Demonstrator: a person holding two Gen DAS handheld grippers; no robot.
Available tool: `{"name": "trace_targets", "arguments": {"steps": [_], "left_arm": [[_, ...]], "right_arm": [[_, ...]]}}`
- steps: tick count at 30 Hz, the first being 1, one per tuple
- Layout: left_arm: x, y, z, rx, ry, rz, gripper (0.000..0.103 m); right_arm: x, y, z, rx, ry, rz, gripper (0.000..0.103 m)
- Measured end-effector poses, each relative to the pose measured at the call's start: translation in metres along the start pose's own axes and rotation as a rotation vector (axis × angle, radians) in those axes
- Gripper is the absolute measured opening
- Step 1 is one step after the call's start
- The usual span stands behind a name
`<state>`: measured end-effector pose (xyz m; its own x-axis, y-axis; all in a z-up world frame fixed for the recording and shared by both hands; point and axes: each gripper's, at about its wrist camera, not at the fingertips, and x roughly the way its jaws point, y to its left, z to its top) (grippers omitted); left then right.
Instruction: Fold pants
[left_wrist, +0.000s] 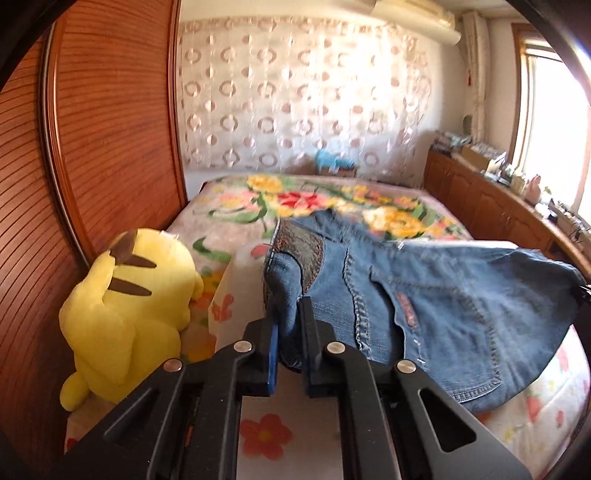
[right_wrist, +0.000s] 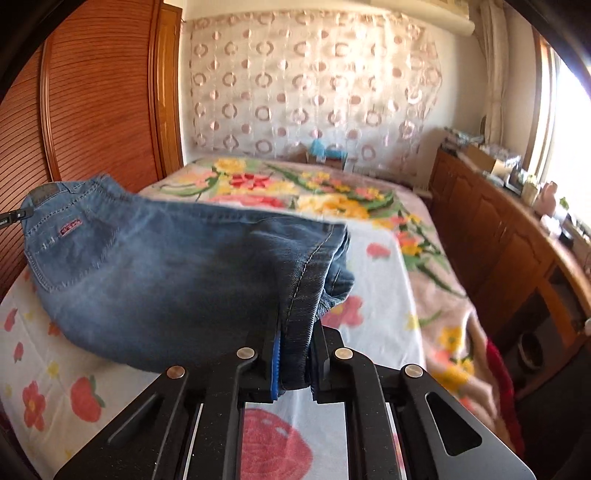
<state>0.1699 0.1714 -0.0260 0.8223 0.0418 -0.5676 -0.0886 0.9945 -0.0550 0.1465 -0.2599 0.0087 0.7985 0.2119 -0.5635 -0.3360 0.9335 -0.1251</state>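
**Both claws lifting jeans for a fold**

Left wrist: left claw (left_wrist: 287, 325) pinches the blue denim pants (left_wrist: 424, 306) at one edge, above the floral-sheeted bed (left_wrist: 266, 439), near its left edge.

Right wrist: right claw (right_wrist: 295, 354) pinches the opposite edge. Next, probably: carry across evenly, lay flat.

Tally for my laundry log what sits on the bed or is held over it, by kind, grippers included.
Blue denim jeans: 1
Yellow plush toy with brown stripes: 1
Flowered bed covers: 2, the white flower-print sheet and the pink floral blanket
Black two-finger grippers, each shut on the jeans: 2, the left gripper and the right gripper
Total: 6
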Motion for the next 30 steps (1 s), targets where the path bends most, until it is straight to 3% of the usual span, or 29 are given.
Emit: {"name": "trace_targets", "arguments": {"steps": [5, 9, 17, 25, 29, 30], "left_arm": [[-0.035, -0.003, -0.01, -0.016, -0.03, -0.051, 0.01], [-0.059, -0.015, -0.033, 0.001, -0.03, -0.076, 0.01], [-0.085, -0.023, -0.077, 0.0, 0.023, -0.105, 0.01], [-0.065, -0.028, -0.105, -0.01, 0.113, -0.065, 0.012], [-0.062, -0.029, -0.113, -0.001, 0.135, -0.049, 0.023], [-0.063, -0.028, -0.113, -0.002, 0.133, -0.052, 0.03]], "right_arm": [[-0.032, -0.005, 0.001, -0.004, -0.038, -0.005, 0.011], [-0.056, -0.008, -0.018, 0.014, -0.036, -0.001, 0.011], [-0.108, -0.002, -0.05, 0.0, -0.007, 0.01, 0.011], [-0.086, -0.014, -0.061, 0.088, 0.074, 0.027, 0.012], [-0.076, -0.017, -0.065, 0.121, 0.099, 0.025, 0.012], [-0.075, -0.018, -0.065, 0.127, 0.105, 0.025, 0.012]]}}
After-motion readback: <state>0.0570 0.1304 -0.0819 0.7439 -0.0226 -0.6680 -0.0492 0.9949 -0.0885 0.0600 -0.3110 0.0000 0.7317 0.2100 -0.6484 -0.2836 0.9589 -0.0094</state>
